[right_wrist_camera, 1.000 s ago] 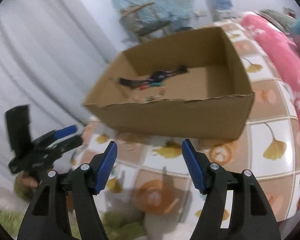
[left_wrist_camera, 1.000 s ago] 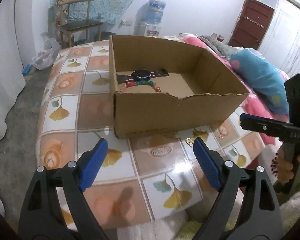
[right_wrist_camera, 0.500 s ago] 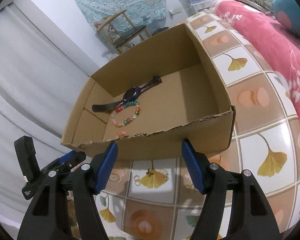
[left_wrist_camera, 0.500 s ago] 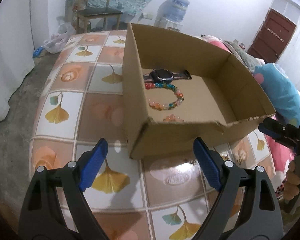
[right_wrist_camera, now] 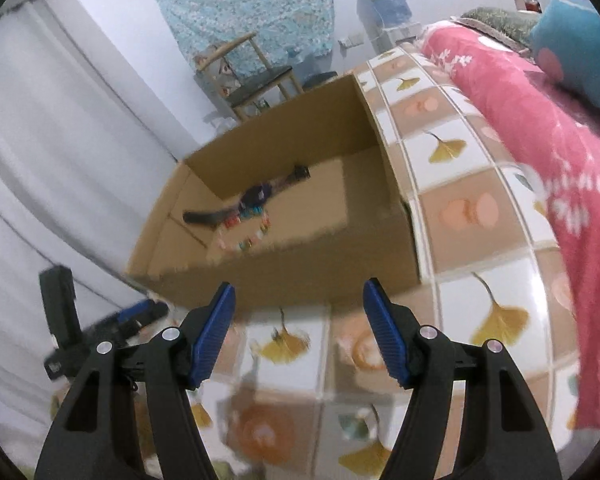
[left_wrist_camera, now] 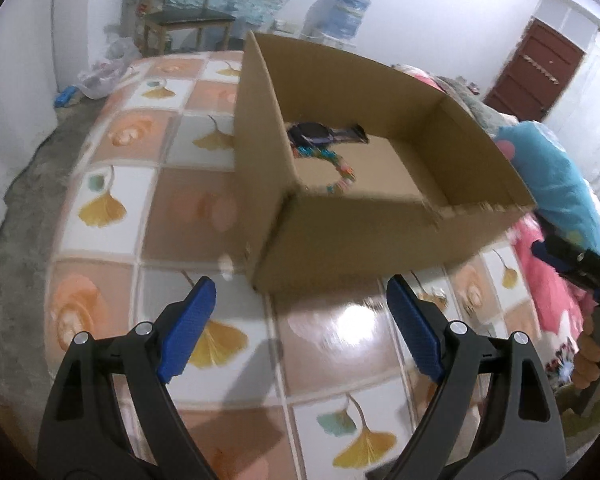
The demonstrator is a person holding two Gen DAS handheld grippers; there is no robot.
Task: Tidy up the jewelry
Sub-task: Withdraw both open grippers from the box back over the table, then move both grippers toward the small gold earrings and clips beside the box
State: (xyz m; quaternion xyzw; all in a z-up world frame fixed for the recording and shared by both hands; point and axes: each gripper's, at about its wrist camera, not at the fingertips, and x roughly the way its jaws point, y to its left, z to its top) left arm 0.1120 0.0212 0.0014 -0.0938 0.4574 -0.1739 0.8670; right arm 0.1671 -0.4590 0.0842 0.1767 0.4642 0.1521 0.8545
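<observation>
Both claws stood open with nothing between their blue pads: the left gripper [left_wrist_camera: 298, 308] spread wide, the right gripper [right_wrist_camera: 296, 312] somewhat narrower. Under them lay a glossy tiled tabletop [left_wrist_camera: 112, 196] printed with yellow ginkgo leaves and peach roses, catching a glare just ahead of the left claw. Directly beyond both sets of fingertips sat an open cardboard box [left_wrist_camera: 364, 236], its near wall blocking part of the floor inside. Within it, toward the far left from the left claw, a dark wristwatch [left_wrist_camera: 320, 134] lay flat, and a multicoloured bead bracelet [right_wrist_camera: 248, 232] rested just in front of it, possibly touching the strap; motion blur made that hard to judge. Far behind the box stood a wooden chair [left_wrist_camera: 188, 20] against a teal patterned cloth [right_wrist_camera: 252, 12], with a water dispenser [left_wrist_camera: 346, 12] to its right and a dark red door [left_wrist_camera: 536, 72] further right. Right of the right claw ran a pink floral blanket [right_wrist_camera: 540, 120] with a blue pillow [left_wrist_camera: 556, 176]; white curtain [right_wrist_camera: 40, 140] hung to its left.
</observation>
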